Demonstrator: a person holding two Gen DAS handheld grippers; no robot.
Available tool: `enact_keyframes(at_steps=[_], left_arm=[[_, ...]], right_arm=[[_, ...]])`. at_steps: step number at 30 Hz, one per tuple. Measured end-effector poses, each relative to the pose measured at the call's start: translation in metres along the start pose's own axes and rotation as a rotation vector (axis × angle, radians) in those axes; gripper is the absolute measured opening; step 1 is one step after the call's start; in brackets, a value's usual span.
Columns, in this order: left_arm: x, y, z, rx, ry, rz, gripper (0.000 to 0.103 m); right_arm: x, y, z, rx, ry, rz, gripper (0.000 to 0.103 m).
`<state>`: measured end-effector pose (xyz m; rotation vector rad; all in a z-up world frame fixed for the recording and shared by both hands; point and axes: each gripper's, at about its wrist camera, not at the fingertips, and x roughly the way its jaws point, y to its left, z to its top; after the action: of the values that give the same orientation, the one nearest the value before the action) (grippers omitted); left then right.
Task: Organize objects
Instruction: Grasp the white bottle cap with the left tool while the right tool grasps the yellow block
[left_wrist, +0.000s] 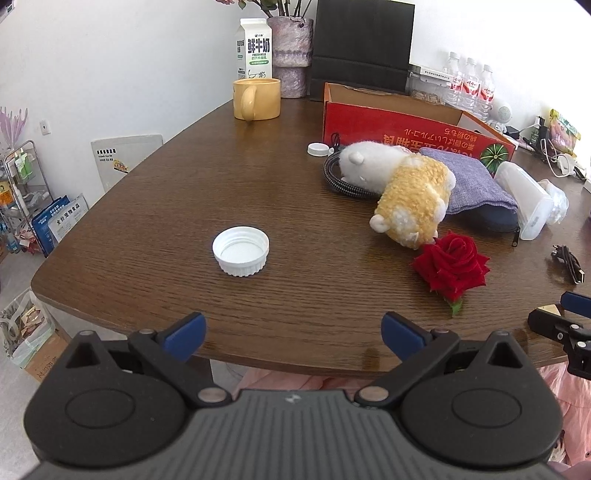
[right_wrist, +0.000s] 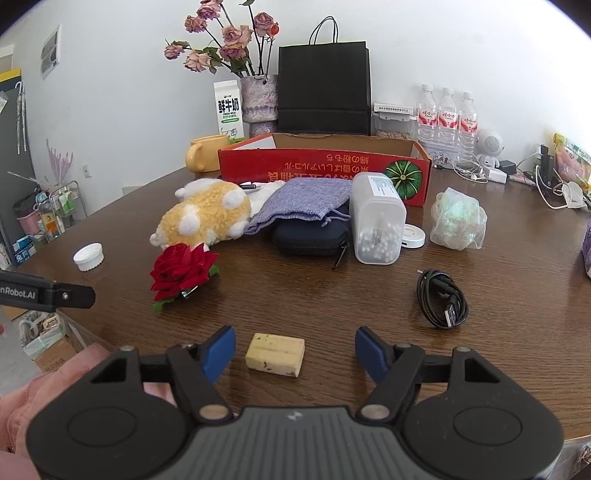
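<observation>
**Small block between my right fingers, close to the bench edge**

I take the red cardboard box (right_wrist: 325, 173) at the back of the brown wooden bench (left_wrist: 258, 177) as my landmark; judging by the task, loose items belong in it.

Farthest to the left of the box, and well forward of it, a white ribbed plastic cap (left_wrist: 241, 251) lies mouth up. My left gripper (left_wrist: 293, 334) hovers short of it, fingers spread wide with nothing between them. If I reach from here, the shallow cap could skate away under a glancing finger.

Nearer the box, a yellow and white plush toy (right_wrist: 203, 218) lies touching a red fabric rose (right_wrist: 183, 271), so a careless pass could drag both.

In front of the box, right at the near edge of the bench, a pale yellow rectangular block (right_wrist: 275, 354) sits between the fingers of my right gripper (right_wrist: 295, 354). They have not met it; gaps show on both sides. The block sits closer to the left finger, so, as I judge it, that finger would touch first and could twist it or push it aside. A coiled black cable (right_wrist: 441, 302) lies just right, clear for now.
</observation>
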<state>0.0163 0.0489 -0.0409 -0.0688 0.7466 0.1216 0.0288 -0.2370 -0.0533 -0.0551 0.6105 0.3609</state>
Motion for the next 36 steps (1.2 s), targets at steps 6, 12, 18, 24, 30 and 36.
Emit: enact_keyframes(at_steps=[6, 12, 18, 24, 30, 36], left_arm=[[0.006, 0.005, 0.001, 0.0, -0.007, 0.02, 0.103], [0.016, 0.012, 0.005, -0.008, -0.013, 0.054, 0.103], [0.026, 0.017, 0.011, -0.017, -0.016, 0.071, 0.103], [0.033, 0.02, 0.018, -0.022, -0.012, 0.07, 0.103], [0.042, 0.024, 0.026, -0.016, -0.012, 0.061, 0.103], [0.042, 0.023, 0.029, -0.018, -0.044, 0.066, 0.073]], right_arm=[[0.005, 0.004, -0.002, -0.014, -0.02, -0.006, 0.061], [0.004, 0.005, -0.002, -0.029, -0.037, 0.014, 0.032], [0.004, 0.004, -0.004, -0.023, -0.052, 0.023, 0.032], [0.005, 0.002, -0.003, -0.015, -0.056, 0.019, 0.031], [0.01, 0.002, 0.0, -0.012, -0.059, 0.016, 0.031], [0.013, 0.001, 0.002, -0.007, -0.062, 0.019, 0.031]])
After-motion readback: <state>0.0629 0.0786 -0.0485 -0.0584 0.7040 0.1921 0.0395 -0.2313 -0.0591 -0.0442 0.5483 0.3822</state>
